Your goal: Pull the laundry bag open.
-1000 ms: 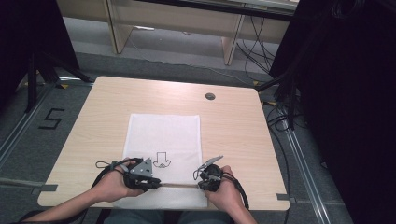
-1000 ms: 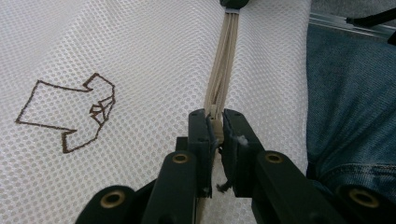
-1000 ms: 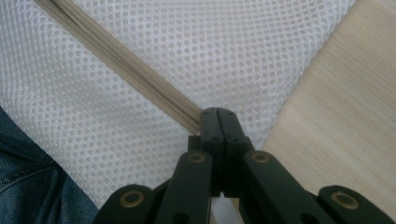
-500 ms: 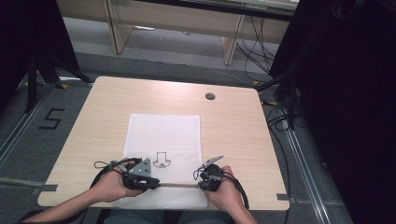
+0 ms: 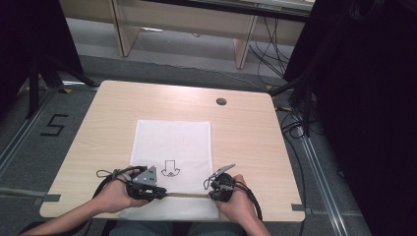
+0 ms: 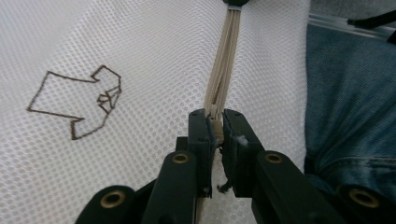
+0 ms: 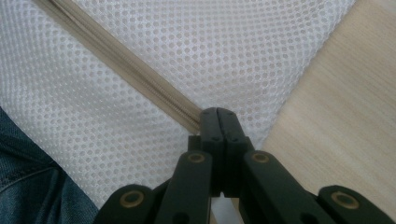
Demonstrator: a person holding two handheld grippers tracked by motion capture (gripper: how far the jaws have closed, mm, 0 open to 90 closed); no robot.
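A round grommet is set in the tabletop, well ahead of the right gripper. A "5" mark is seen on the floor, out beyond the left gripper.

Readable marks, two total. A dark "5" is marked on the grey floor, left of the desk. The white mesh bag lying on the desk carries a brown outline arrow sign with a small emblem inside its head, too small to make out; the arrow points toward the person's edge of the desk. The same arrow shows in the left gripper view. No brand names or lettering legible anywhere else.
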